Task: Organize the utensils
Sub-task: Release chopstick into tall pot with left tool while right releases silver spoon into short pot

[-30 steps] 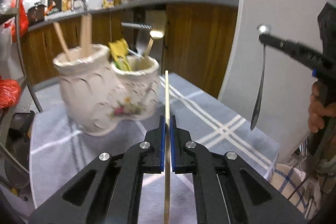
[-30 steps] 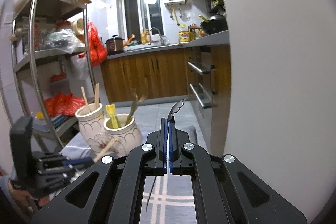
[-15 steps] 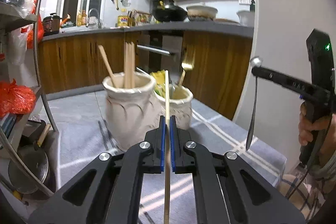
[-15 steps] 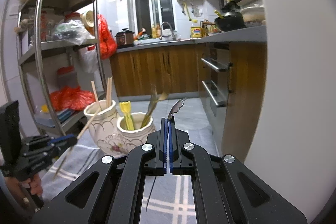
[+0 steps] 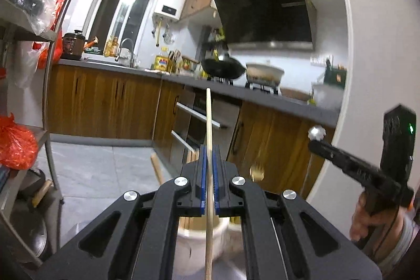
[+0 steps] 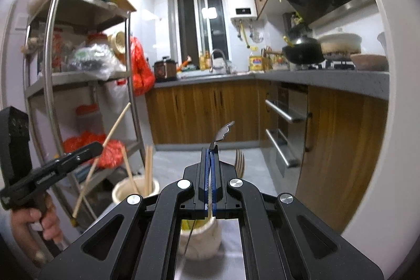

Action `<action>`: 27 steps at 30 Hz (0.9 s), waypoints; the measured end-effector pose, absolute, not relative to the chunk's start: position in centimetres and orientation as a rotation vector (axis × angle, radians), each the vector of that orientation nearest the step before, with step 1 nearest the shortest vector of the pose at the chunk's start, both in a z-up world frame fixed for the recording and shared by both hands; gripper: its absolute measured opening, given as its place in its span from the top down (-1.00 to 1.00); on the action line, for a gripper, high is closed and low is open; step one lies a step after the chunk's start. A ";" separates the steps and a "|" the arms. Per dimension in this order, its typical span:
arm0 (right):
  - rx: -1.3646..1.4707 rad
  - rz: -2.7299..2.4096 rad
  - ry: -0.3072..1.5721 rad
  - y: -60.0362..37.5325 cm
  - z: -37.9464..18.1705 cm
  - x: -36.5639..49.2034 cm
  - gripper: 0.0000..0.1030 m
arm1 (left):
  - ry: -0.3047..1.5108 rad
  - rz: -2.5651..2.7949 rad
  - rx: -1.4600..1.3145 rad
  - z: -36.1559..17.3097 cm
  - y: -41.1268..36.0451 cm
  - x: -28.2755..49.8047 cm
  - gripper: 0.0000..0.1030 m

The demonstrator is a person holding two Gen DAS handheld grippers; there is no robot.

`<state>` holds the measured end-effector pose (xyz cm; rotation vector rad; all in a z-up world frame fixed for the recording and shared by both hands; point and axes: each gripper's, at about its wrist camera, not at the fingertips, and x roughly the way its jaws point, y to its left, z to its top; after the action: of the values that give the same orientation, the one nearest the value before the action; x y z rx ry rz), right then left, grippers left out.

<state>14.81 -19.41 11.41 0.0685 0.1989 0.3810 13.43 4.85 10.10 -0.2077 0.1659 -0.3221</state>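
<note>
Left wrist view: the left gripper (image 5: 208, 175) clamps a wooden chopstick (image 5: 208, 127) upright, directly above the white holder (image 5: 199, 240).

Right wrist view: the right gripper (image 6: 209, 175) pinches a metal spoon (image 6: 221, 134), its handle hanging above the holder's (image 6: 207, 235) second cup.

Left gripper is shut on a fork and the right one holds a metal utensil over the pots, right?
Not a fork. The left wrist view shows the left gripper shut on a chopstick. The right gripper does hold a metal utensil above the pots.
</note>
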 end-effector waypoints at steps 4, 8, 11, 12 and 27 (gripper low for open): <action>0.088 0.345 0.140 -18.9 11.8 15.7 0.96 | 0.093 -0.309 -0.251 9.9 4.4 15.1 0.93; 0.078 0.309 0.092 -18.3 11.8 16.4 0.96 | 0.059 -0.249 -0.219 9.5 3.3 16.4 0.93; 0.059 0.295 0.084 -17.7 11.3 17.3 0.96 | 0.042 -0.199 -0.198 9.2 2.7 17.5 0.93; 0.051 0.290 0.087 -17.6 11.1 17.5 0.96 | 0.040 -0.185 -0.200 9.1 2.7 17.9 0.93; 0.034 0.351 0.246 -17.2 5.7 18.3 0.95 | 0.181 -0.196 -0.111 6.6 3.6 14.2 0.93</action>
<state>18.34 -17.23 5.67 0.0340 0.2465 0.3506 14.16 3.56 6.56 -0.1107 0.1805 -0.1960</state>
